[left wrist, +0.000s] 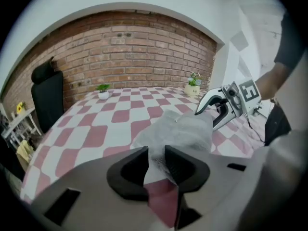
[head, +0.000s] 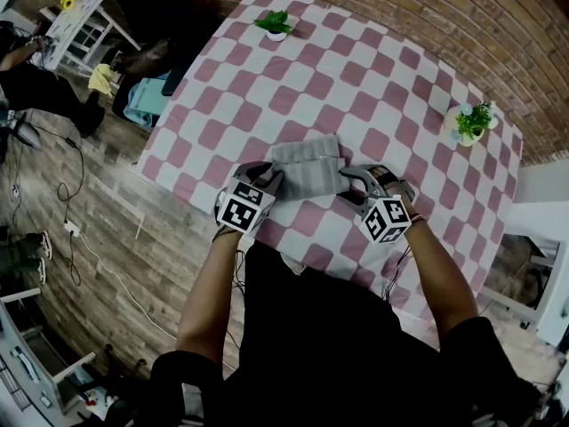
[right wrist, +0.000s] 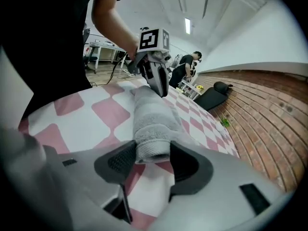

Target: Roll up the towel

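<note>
A grey towel (head: 307,169) lies on the pink-and-white checked table (head: 356,69), rolled up along its near side, with a flat part still spread beyond the roll. My left gripper (head: 269,178) is at the roll's left end; in the left gripper view its jaws (left wrist: 156,158) pinch towel fabric (left wrist: 185,129). My right gripper (head: 356,181) is at the right end. In the right gripper view the roll's end (right wrist: 151,119) sits between its jaws (right wrist: 150,160), which flank it without squeezing. Each gripper shows in the other's view: the right gripper (left wrist: 216,110), the left gripper (right wrist: 156,81).
Two small potted plants stand on the table, one at the far edge (head: 276,23) and one at the right (head: 471,123). A brick wall (head: 498,25) runs behind it. A black chair (left wrist: 47,97) and a white rack (head: 80,25) stand off to the left.
</note>
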The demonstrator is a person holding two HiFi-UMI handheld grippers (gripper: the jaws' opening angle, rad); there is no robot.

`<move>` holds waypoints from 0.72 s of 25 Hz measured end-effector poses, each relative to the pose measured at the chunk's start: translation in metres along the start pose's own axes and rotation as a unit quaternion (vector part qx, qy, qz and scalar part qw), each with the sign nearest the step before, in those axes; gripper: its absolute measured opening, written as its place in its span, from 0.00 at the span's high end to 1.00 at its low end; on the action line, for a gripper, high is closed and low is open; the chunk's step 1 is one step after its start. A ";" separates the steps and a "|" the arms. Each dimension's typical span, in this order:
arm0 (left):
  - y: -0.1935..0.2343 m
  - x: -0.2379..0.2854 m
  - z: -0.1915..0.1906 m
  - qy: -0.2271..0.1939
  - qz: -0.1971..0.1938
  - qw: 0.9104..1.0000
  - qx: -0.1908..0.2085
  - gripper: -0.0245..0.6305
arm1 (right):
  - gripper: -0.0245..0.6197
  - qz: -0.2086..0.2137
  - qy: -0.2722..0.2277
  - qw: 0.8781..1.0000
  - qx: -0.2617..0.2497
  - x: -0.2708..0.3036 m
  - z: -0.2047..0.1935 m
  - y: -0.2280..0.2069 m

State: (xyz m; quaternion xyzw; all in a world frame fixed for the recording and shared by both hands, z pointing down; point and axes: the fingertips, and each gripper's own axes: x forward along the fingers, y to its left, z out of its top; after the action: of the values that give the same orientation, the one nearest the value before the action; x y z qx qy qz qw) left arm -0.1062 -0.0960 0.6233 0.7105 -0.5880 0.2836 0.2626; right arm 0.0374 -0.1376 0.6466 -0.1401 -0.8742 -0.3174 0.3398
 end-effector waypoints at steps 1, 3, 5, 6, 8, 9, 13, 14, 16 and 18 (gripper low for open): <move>0.001 -0.005 0.006 -0.020 0.011 0.999 0.023 0.79 | 0.63 0.009 -0.002 1.000 0.011 0.000 0.000 -0.001; -0.002 -0.019 0.015 -0.063 0.017 0.996 0.066 0.75 | 0.64 0.023 -0.007 0.999 0.025 0.001 0.001 -0.001; -0.013 -0.032 0.018 -0.094 -0.009 0.991 0.096 0.63 | 0.65 0.033 -0.009 0.999 0.036 0.001 0.002 -0.002; -0.020 -0.036 0.017 -0.096 -0.026 0.988 0.118 0.53 | 0.65 0.037 -0.010 0.998 0.042 0.001 0.001 -0.002; -0.037 -0.037 0.006 -0.068 -0.055 0.978 0.188 0.39 | 0.65 0.046 -0.012 0.997 0.058 0.001 0.001 -0.003; -0.045 -0.034 -0.003 -0.041 -0.063 0.969 0.234 0.34 | 0.65 0.051 -0.013 0.996 0.065 0.002 0.001 -0.004; -0.054 -0.009 -0.034 0.055 -0.047 0.930 0.360 0.37 | 0.66 0.067 -0.018 0.993 0.097 0.001 0.002 -0.006; -0.053 -0.005 -0.035 0.062 -0.041 0.929 0.362 0.46 | 0.67 0.071 -0.018 0.992 0.103 0.000 0.002 -0.006; -0.055 -0.003 -0.035 0.063 -0.041 0.935 0.347 0.63 | 0.69 0.078 -0.018 0.990 0.113 -0.002 0.003 -0.004; -0.061 -0.008 -0.036 0.064 -0.055 0.939 0.333 0.68 | 0.69 0.090 -0.017 0.989 0.119 -0.006 0.004 0.001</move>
State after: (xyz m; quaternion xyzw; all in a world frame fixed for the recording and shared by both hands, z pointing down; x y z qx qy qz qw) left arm -0.0504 -0.0547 0.6405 0.7687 -0.4021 0.4934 0.0632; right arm 0.0402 -0.1343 0.6405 -0.1820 -0.8951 -0.1770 0.3665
